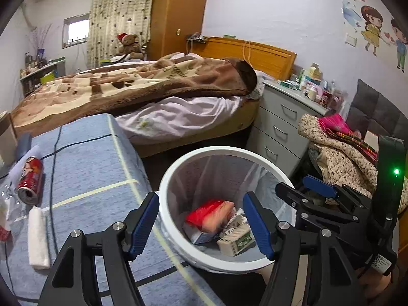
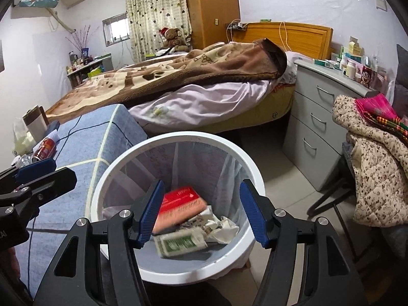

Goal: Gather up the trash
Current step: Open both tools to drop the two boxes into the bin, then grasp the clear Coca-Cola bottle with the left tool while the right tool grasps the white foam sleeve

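A white bin (image 1: pixel 178 168) (image 2: pixel 122 160) with a clear liner stands on the floor beside the blue-covered table (image 1: pixel 89 168) (image 2: pixel 84 142). Inside lie a red box (image 1: pixel 209 214) (image 2: pixel 178 201), a green-and-white carton (image 1: pixel 237 242) (image 2: pixel 181 242) and crumpled paper (image 2: pixel 219 227). My left gripper (image 1: pixel 201 225) is open and empty above the bin's near-left rim. My right gripper (image 2: pixel 201 211) is open and empty over the bin; it also shows in the left wrist view (image 1: pixel 308 193). A red can (image 1: pixel 30 178) (image 2: pixel 44 149) and a white rolled tissue (image 1: pixel 38 237) lie on the table.
A bed (image 1: pixel 153 89) with a brown blanket stands behind the table. A grey drawer chest (image 1: pixel 280 125) (image 2: pixel 316 117) with bottles on top is to the right. A chair with a floral coat (image 1: pixel 339 158) (image 2: pixel 374 178) stands right of the bin. A cable (image 1: pixel 53 165) crosses the table.
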